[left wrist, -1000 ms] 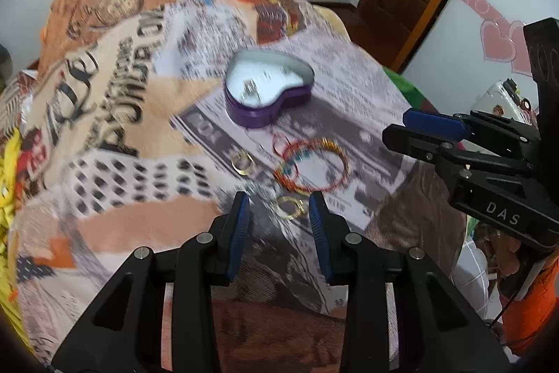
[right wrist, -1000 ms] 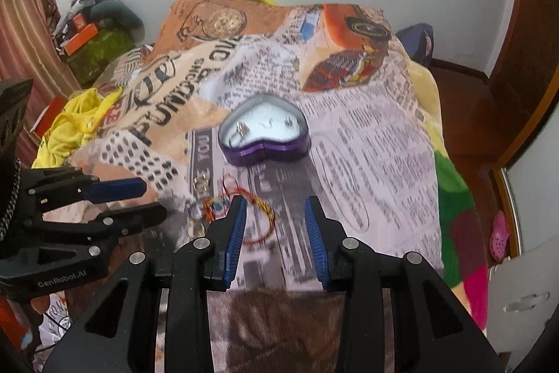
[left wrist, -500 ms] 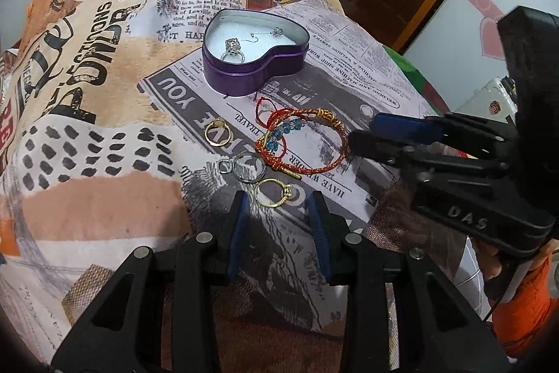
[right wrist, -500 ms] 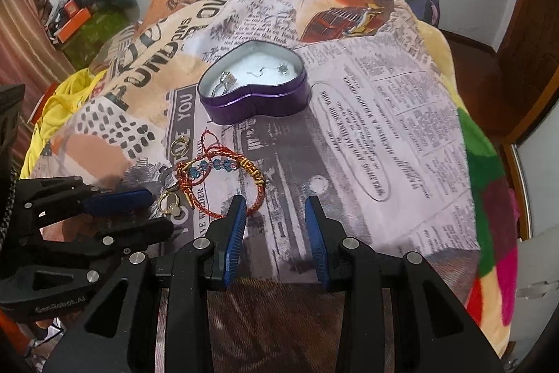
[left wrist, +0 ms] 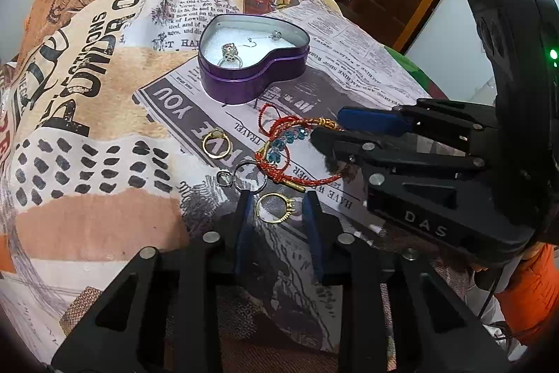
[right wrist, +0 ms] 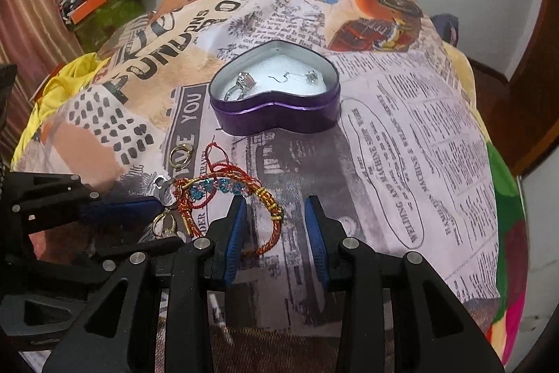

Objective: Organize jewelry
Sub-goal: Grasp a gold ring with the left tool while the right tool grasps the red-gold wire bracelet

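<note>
progress partial; heart tin (left wrist: 244, 86) holds one ring, earrings; bracelet (left wrist: 293, 149), loose rings (left wrist: 276, 207) remain on bed; both hand-held grippers (left wrist: 276, 201) (right wrist: 276, 208) apart, empty.

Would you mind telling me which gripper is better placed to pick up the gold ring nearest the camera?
Left. The gold ring already lies between the left gripper's open jaws. The right gripper, also open, sits over the red bracelet, farther from that ring.
</note>
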`<state>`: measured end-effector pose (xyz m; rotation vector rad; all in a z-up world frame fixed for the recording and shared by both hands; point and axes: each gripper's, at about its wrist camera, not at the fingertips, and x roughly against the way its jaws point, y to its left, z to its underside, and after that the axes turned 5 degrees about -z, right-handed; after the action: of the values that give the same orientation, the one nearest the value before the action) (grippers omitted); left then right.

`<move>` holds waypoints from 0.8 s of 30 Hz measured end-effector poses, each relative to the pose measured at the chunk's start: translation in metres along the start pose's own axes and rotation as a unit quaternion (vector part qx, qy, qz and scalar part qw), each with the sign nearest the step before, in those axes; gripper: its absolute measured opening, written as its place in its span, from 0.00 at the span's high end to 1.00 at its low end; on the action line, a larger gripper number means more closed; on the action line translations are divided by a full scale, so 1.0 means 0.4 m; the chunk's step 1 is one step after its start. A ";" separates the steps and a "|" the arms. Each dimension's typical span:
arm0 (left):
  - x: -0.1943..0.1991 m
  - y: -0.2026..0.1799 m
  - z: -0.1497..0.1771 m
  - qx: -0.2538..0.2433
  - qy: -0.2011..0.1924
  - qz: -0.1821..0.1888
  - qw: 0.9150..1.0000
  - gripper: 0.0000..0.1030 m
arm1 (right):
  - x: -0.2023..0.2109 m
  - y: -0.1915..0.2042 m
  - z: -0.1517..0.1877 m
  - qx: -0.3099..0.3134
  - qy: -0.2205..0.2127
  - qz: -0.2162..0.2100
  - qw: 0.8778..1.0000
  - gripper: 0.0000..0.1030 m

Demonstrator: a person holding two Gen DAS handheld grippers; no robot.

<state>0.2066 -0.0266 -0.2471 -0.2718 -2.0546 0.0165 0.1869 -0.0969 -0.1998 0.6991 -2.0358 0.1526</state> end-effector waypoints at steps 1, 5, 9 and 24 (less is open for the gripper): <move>0.000 0.003 0.000 0.003 0.000 0.002 1.000 0.75 | -0.002 0.003 -0.001 0.003 0.001 0.000 1.000 0.83; 0.002 -0.003 0.002 -0.001 -0.004 -0.004 1.000 0.76 | -0.001 0.005 -0.002 -0.002 -0.001 -0.005 1.000 0.92; 0.010 -0.008 0.007 -0.004 -0.008 -0.009 1.000 0.76 | 0.010 0.003 0.000 -0.009 -0.004 -0.012 1.000 0.94; 0.095 -0.002 0.005 0.006 -0.036 -0.023 0.999 0.76 | 0.124 0.014 -0.009 -0.022 -0.052 -0.001 0.998 0.94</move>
<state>0.1873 -0.0196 -0.2149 -0.2192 -2.1307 0.0118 0.1672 -0.1117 -0.1564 0.6942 -2.1315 0.0710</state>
